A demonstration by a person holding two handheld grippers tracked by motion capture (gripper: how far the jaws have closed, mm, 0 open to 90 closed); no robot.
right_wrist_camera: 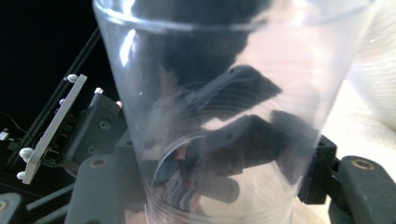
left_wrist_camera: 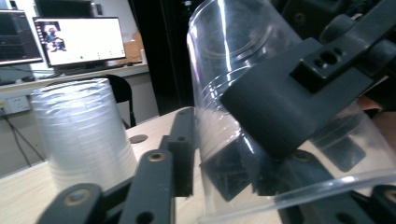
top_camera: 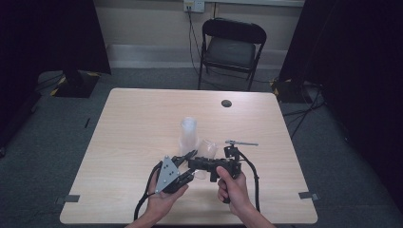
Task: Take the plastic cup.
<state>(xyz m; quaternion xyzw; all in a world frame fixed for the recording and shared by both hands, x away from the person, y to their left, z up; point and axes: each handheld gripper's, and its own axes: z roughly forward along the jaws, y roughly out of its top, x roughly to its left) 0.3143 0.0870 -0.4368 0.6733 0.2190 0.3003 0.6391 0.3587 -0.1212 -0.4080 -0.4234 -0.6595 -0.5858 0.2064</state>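
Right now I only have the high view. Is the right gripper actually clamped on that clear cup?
Observer: Yes. In the right gripper view, the right gripper has a jaw pressed against each side of the clear cup.
Operator: And the other one?
Observer: The cup's open rim lies between the jaws of the left gripper. I can't tell whether they touch it.
Operator: Anything close by?
Observer: The stack of cups stands upright, apart from the held cup.
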